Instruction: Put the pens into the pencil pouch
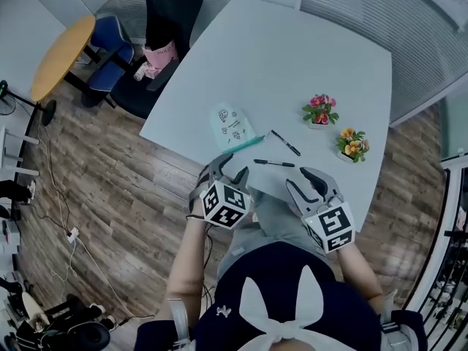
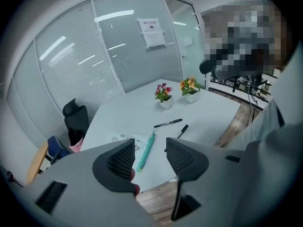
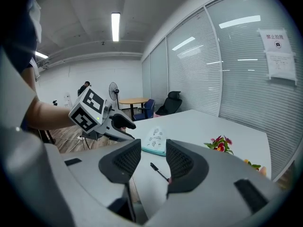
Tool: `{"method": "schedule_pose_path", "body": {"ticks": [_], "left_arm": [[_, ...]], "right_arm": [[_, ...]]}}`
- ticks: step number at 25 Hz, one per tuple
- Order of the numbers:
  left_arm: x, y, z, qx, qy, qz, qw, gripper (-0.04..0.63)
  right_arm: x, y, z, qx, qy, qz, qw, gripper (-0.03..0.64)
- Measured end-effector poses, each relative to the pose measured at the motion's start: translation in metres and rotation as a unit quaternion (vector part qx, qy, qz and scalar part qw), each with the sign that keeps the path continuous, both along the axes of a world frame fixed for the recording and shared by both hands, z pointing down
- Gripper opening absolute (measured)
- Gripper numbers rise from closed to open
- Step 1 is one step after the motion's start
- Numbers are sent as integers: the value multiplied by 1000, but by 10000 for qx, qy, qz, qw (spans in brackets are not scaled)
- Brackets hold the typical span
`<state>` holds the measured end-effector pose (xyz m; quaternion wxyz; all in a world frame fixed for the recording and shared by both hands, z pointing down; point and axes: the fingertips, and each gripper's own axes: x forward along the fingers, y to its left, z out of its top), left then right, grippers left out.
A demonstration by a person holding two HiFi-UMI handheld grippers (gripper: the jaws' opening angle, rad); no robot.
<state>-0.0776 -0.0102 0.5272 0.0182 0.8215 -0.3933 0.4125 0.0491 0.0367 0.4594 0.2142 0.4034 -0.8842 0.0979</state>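
Surveying the pale table [image 1: 292,64] first: it carries every task item near the edge closest to the person, and nothing has been packed yet.

The left tool [image 1: 228,168] and right tool [image 1: 303,178] both hover short of that edge, above the person's lap. In each tool's own view the jaws stand wide apart with nothing between them: left tool [image 2: 149,148], right tool [image 3: 154,155]. Neither touches the table or anything on it.

The pencil pouch [image 1: 232,126] lies flat just ahead of the left tool, with its teal zip edge turned toward the pens. Whether the zip is open cannot be told.

Two flower pots [image 1: 320,111] stand beyond the pens, well clear of the work.

The nearer pen [image 1: 274,163] lies crosswise between the tools, and the farther pen [image 1: 286,142] lies at a slant just behind it. Both are beside the pouch, not touching it.

Assessment: the step in hand is the approach. The left tool should go to the pouch mouth, confirm that it is open, and hold it steady. The right tool should come down over the nearer pen with its jaws across the barrel near the middle, since so thin and round a pen may roll or tip if pinched near an end.
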Motion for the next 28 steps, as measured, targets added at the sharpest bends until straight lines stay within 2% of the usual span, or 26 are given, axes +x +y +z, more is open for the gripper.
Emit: {"method": "schedule_pose_path", "body": {"ticks": [9,18,22,25,28], "left_arm": [[4,-38,48,-672,-353,306,9966,209],[-1,-62,102,-1313,-738,454,9876,209],[-1,-75,121,-1591,-699,417,9839,206],[-2,-79,133,-1760,-708,429,9809,178],[-4,-80,145,-1840,-885,529,9775,164]], "right_arm": [[-9,-39,35,-401,160,-136,9990,171],[-10,-68,63,-739,230,-144,9969,166],[1,-80,79,-933,312,-34,9951,164],[9,-82,88,-1072,364,41,9936,164],[13,-84,94,-1174,420,4,9922,164]]}}
